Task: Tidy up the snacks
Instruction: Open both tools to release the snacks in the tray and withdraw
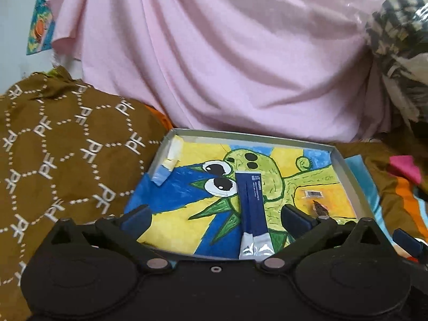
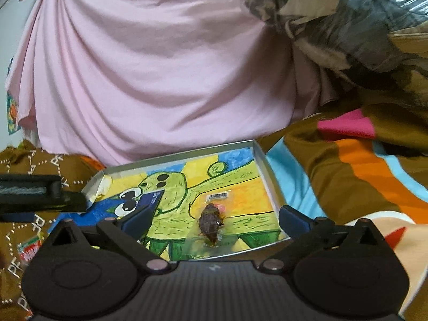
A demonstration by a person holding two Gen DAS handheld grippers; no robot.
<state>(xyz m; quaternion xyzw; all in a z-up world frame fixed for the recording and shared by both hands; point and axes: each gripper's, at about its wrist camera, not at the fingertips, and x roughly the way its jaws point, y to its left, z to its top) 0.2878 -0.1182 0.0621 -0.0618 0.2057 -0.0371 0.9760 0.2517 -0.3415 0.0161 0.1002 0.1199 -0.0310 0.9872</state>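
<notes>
Showing only in the right view: left claw (image 2: 80, 200) beside tray (image 2: 187, 153).

Place: a home, most likely a bedroom, worked on a bed.
Bedding: brown cover (image 1: 67, 144) printed with white "PF" rings, left of the jaws; striped brown, orange and blue blanket (image 2: 361, 176) right of the jaws.
Backdrop: pink sheet (image 1: 214, 53) draped in folds beyond the jaws.
Storage: clear plastic bag stuffed with clothes (image 2: 347, 21), beyond and to the right.
Work surface: shallow tin tray (image 1: 347, 171) lined with a child's crayon drawing, lying on the bedding between the jaws.
</notes>
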